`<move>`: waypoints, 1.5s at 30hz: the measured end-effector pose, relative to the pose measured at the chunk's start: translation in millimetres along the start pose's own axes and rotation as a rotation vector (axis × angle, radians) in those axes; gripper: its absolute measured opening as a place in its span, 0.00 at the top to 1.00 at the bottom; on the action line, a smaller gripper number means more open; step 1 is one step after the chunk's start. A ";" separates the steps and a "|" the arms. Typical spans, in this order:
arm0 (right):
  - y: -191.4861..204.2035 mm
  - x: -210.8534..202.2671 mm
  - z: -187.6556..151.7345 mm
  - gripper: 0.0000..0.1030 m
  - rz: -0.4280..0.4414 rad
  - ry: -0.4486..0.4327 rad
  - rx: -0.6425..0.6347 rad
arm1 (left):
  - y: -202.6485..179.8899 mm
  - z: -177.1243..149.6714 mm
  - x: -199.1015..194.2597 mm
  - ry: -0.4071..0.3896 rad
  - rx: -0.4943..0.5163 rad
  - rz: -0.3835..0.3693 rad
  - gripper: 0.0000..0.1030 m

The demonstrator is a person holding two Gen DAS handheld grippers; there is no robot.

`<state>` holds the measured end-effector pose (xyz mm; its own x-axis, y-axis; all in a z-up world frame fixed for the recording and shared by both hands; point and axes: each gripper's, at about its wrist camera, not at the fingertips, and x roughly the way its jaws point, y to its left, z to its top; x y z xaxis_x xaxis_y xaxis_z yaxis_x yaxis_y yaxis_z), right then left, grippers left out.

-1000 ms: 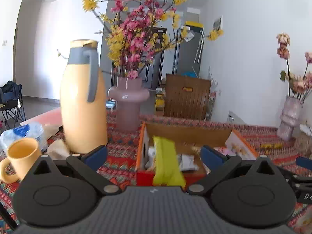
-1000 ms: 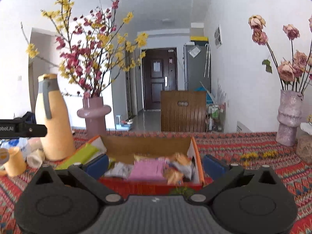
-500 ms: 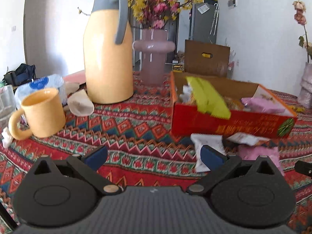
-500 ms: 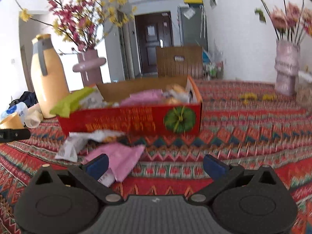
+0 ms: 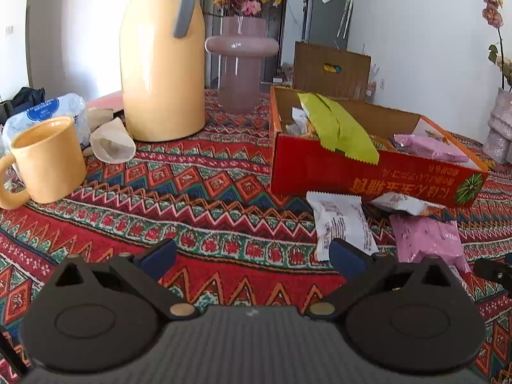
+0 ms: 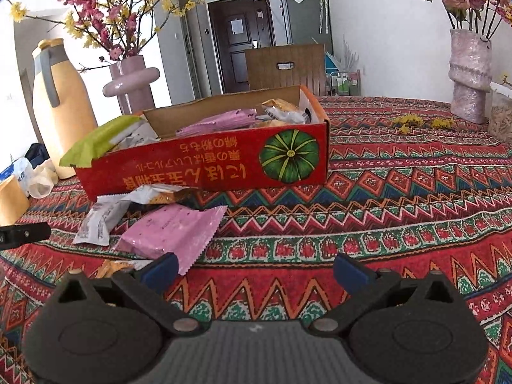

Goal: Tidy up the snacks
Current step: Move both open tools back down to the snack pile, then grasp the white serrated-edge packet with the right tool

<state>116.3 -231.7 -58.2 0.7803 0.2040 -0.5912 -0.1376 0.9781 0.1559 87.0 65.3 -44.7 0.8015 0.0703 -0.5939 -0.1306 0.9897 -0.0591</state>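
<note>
Both hand-held grippers, left (image 5: 251,254) and right (image 6: 254,267), are hovering spread apart, empty; the slippery pink packet (image 6: 169,232) risks sliding away.

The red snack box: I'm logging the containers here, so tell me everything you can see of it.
The red snack box is an open, lidless cardboard tray, brown inside, its red front printed with yellow characters upside down and a green pumpkin. It sits flat on the patterned tablecloth. Inside lie packets; a green packet droops over its front wall. A white and orange packet on the cloth seems to touch its base. No gripper touches it.
</note>
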 end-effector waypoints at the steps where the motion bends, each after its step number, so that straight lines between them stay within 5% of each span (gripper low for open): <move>1: 0.3 1.6 0.2 0.00 0.000 0.006 0.000 | -0.3 -0.1 2.0 0.012 0.001 0.000 0.00; 9: 1.3 5.0 0.5 0.00 -0.011 0.029 -0.005 | 7.6 -0.5 19.8 0.114 -0.050 -0.013 0.00; 20: 17.4 11.9 0.5 0.00 -0.082 0.074 -0.106 | 12.8 -0.7 17.3 0.110 -0.077 -0.032 0.00; 26: 17.8 9.1 2.1 0.00 -0.103 0.086 -0.056 | 14.8 -1.1 15.4 0.106 -0.093 -0.045 0.00; 39: 87.1 -1.2 15.0 0.00 0.069 0.062 -0.084 | 15.0 -1.0 15.3 0.107 -0.094 -0.046 0.00; 45: 118.5 11.6 4.4 0.05 0.095 0.118 -0.157 | 13.9 -1.4 12.3 0.102 -0.075 -0.034 0.00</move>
<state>111.7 -113.7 -43.1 0.6840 0.2895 -0.6696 -0.3070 0.9469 0.0957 94.3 79.7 -54.0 0.7433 0.0197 -0.6686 -0.1502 0.9790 -0.1382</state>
